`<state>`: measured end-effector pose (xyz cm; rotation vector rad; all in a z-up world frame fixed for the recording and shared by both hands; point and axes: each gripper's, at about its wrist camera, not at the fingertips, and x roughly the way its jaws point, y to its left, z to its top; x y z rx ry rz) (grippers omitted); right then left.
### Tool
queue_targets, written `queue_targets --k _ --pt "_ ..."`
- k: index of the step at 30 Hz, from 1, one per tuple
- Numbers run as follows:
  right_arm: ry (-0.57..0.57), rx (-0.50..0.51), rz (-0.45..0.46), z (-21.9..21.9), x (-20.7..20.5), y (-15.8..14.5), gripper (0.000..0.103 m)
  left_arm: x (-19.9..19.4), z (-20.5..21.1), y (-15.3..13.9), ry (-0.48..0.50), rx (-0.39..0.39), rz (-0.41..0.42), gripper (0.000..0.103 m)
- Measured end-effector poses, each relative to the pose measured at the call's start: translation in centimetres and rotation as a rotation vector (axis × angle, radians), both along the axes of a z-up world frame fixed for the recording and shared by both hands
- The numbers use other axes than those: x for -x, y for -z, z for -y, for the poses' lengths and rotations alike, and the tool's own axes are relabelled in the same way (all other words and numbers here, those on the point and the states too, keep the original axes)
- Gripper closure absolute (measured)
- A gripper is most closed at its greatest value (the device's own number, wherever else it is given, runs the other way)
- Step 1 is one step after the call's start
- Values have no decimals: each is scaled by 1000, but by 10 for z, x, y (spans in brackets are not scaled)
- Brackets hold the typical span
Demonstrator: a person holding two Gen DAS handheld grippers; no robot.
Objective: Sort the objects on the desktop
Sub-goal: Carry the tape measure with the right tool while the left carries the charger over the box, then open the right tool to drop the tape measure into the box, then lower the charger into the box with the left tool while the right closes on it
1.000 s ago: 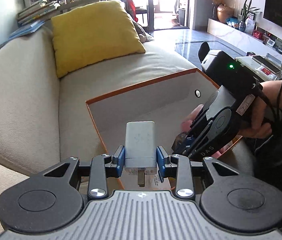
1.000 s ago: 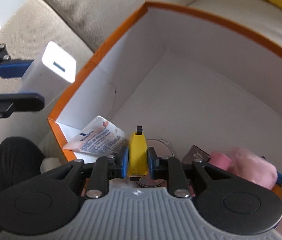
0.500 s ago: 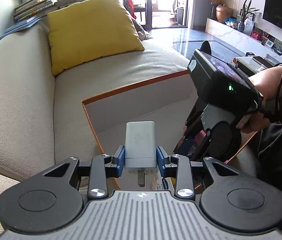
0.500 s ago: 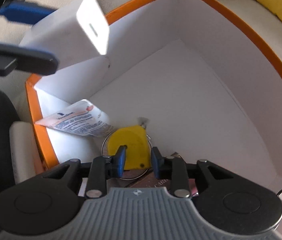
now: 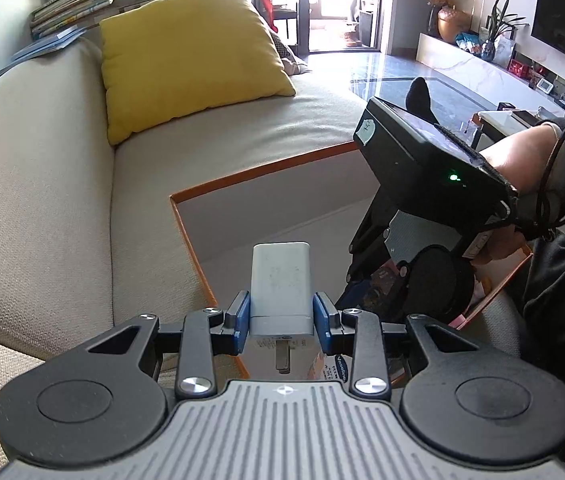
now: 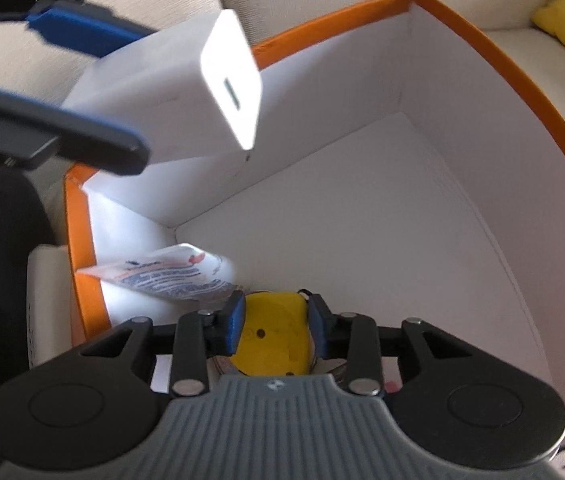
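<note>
My left gripper (image 5: 281,316) is shut on a white charger block (image 5: 281,286) and holds it over the near corner of an orange-edged white box (image 5: 258,168). The charger also shows in the right wrist view (image 6: 186,92), above the box wall (image 6: 494,68). My right gripper (image 6: 275,322) is down inside the box with its jaws spread; a yellow object (image 6: 272,338) lies loose between them on the box floor. The right gripper's body (image 5: 414,216) shows in the left wrist view, pointing down into the box.
The box sits on a beige sofa (image 5: 42,200) with a yellow cushion (image 5: 186,56). A printed sachet (image 6: 162,276) and other small items lie at the box's near end. A person's arm (image 5: 522,156) holds the right gripper.
My right gripper lowered into the box and opened, letting go of the yellow object. My left gripper moved the charger forward over the box corner.
</note>
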<state>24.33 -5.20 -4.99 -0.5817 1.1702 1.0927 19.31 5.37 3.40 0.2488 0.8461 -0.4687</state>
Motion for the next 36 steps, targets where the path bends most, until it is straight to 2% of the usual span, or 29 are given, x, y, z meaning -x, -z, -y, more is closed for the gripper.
queue_targets --k 7,12,14,17,20,24,27,30,33,36 --pt "-227 11 -34 -2 11 3 72 -4 -3 -1 -22 -2 2 65" --pt "-263 36 -54 -5 9 4 73 -3 -3 -1 -13 -3 -2 65" --pt "-261 41 -30 -5 12 1 73 -3 -2 -2 2 4 -3 65" --pt "-203 22 44 5 13 -9 72 -1 2 -7 35 27 -3 65" --pt "-36 3 139 24 9 -22 71 1 6 -13 43 70 -17 65" --pt "133 -27 204 52 11 -41 71 -1 18 -13 59 128 -71 65" --pt "183 -69 241 73 5 -53 71 -1 39 -3 135 53 -61 65" --pt "168 -100 246 89 2 -60 71 -7 53 9 209 7 -104 65" --pt "183 -85 254 56 5 -66 71 -5 64 14 275 -57 -108 65" --pt "202 -80 250 41 13 -68 71 -6 73 21 231 -86 -151 65"
